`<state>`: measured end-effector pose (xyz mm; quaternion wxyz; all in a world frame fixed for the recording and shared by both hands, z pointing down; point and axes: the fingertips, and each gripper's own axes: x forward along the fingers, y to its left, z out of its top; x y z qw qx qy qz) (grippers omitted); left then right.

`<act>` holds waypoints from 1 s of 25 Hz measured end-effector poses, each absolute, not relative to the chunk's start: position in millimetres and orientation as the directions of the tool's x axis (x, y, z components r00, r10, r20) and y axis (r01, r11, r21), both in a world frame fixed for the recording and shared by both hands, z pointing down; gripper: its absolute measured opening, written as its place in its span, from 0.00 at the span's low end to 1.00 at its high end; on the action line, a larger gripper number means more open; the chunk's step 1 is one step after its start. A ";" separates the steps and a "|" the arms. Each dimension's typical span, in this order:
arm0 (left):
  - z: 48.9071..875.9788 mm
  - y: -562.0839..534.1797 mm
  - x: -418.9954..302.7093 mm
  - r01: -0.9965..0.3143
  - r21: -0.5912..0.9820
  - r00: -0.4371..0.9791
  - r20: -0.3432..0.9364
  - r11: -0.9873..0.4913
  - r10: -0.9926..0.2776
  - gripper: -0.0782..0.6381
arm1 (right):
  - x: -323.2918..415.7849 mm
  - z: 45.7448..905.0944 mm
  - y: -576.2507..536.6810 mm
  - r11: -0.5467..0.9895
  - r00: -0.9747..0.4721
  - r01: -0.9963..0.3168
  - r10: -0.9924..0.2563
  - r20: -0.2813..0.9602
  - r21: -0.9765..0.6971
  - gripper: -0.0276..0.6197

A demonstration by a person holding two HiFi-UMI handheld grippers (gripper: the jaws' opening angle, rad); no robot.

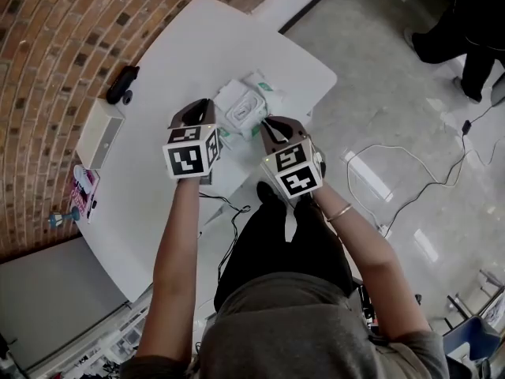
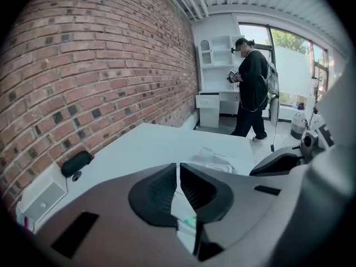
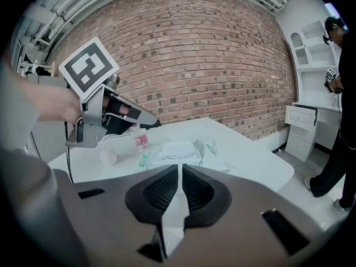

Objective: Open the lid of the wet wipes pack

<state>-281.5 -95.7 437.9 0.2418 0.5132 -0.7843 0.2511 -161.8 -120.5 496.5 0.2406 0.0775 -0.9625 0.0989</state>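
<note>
Head view first: how much room was there along the edges?

A brick wall [image 1: 47,69] ran down the left, close against the white surface [image 1: 158,77]. A black item [image 1: 122,84] and a white box [image 1: 100,135] sat along that left edge, and open white surface lay between them and the tools. On the right the surface ended in a rounded corner. Beyond it was grey floor [image 1: 379,77] with loose cables [image 1: 410,181], and a person [image 1: 465,22] stood well off.

And the tools?

The left tool [image 1: 207,103] hung above the surface just left of the wet wipes pack [image 1: 245,109]. The left gripper view showed its jaws brought together to a thin slit, with nothing between them. The right tool [image 1: 268,122] was just right of the pack, and the right gripper view showed it closed and empty too. Both were apart from the pack.

How did the pack look?

It was white, soft and crinkled, and lay flat near the far right corner of the surface, between the two tools. Its white lid [image 1: 241,114] sat on top and looked pressed flat, though the seam was too small to make out. A green tab [image 3: 143,160] showed at the end nearer the left tool.

Any containers?

Only the white box, and what was in it could not be seen.
</note>
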 end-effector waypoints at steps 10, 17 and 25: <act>419.3 -56.9 -267.0 -0.888 -0.072 -0.413 0.558 0.454 -0.720 0.16 | -145.0 457.6 -130.0 0.965 -0.897 -0.211 -0.129 0.422 -0.154 0.05; 410.4 -37.9 -259.0 -0.858 -0.024 -0.452 0.511 0.513 -0.731 0.15 | -140.9 429.7 -130.8 0.966 -0.922 -0.179 -0.099 0.374 -0.185 0.05; 403.1 -14.0 -248.4 -0.826 0.038 -0.482 0.468 0.562 -0.741 0.15 | -129.2 408.6 -134.8 0.963 -0.934 -0.174 -0.096 0.344 -0.204 0.05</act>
